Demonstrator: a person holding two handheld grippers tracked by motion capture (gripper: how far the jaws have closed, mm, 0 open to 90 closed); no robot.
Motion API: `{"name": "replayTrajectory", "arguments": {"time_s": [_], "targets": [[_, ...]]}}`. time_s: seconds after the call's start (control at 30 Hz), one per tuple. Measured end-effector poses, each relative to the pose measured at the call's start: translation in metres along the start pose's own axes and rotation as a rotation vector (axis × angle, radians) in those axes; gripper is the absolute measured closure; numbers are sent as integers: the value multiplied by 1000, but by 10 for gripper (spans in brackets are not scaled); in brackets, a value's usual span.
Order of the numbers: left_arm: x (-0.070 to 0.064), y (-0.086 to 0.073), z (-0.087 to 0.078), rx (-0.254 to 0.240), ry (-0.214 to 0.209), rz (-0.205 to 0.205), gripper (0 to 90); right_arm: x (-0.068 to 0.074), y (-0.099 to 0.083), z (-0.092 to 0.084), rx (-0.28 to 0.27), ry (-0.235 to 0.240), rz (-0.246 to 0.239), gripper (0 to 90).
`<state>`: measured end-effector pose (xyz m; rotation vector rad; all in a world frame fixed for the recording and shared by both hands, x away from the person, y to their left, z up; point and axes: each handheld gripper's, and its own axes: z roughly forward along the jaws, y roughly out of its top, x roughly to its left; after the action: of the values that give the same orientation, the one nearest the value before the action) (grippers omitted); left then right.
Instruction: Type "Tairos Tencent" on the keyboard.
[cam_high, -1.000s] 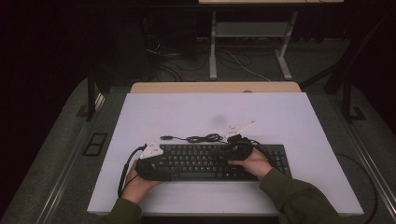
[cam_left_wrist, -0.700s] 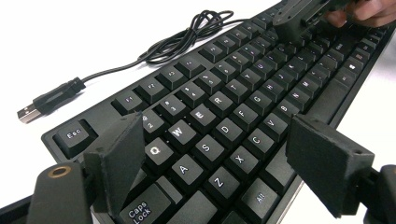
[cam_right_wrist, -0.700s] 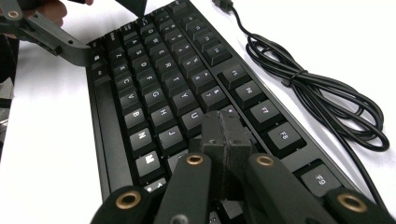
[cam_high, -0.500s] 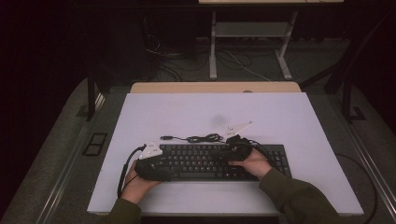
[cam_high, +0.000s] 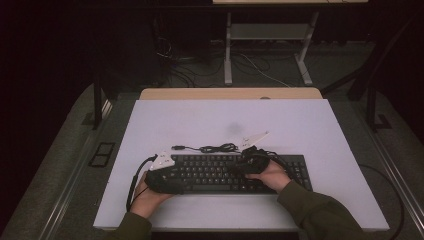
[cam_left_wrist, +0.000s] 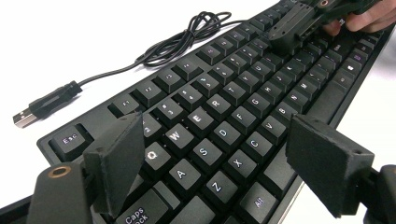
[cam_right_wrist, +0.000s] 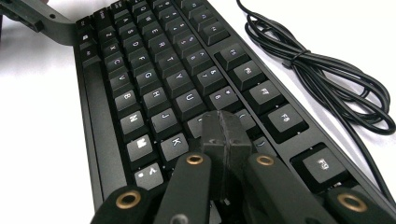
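A black keyboard lies on the white table, its coiled cable and USB plug behind it. My left gripper hovers over the keyboard's left end, jaws open wide above the Q, A, S and Z keys; nothing is pressed between its pads. In the high view this left gripper is held by the left hand. My right gripper is shut, its joined tips down on the keys near K. From above, the right gripper sits mid-keyboard in the right hand.
The looped cable runs along the keyboard's far side. The white table's near edge is just under the forearms. A wooden desk edge lies beyond the table, and a dark floor with cables lies beyond that.
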<state>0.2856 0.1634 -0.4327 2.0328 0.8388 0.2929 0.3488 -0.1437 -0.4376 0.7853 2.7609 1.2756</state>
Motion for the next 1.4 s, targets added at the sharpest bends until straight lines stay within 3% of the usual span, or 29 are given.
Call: {"name": "replayTrajectory", "arguments": {"time_s": [0.53, 0.77, 1.0, 1.4], "targets": [[0, 0, 0, -3, 1, 0, 186, -1, 0, -1, -1, -7, 1, 894], [-1, 1, 1, -4, -4, 5, 187, 1, 1, -5, -30, 1, 3, 892], [0, 1, 1, -2, -6, 6, 194, 1, 2, -10, -65, 3, 11, 807], [4, 1, 0, 3, -20, 10, 245, -1, -2, -17, -106, -28, 34, 565]]}}
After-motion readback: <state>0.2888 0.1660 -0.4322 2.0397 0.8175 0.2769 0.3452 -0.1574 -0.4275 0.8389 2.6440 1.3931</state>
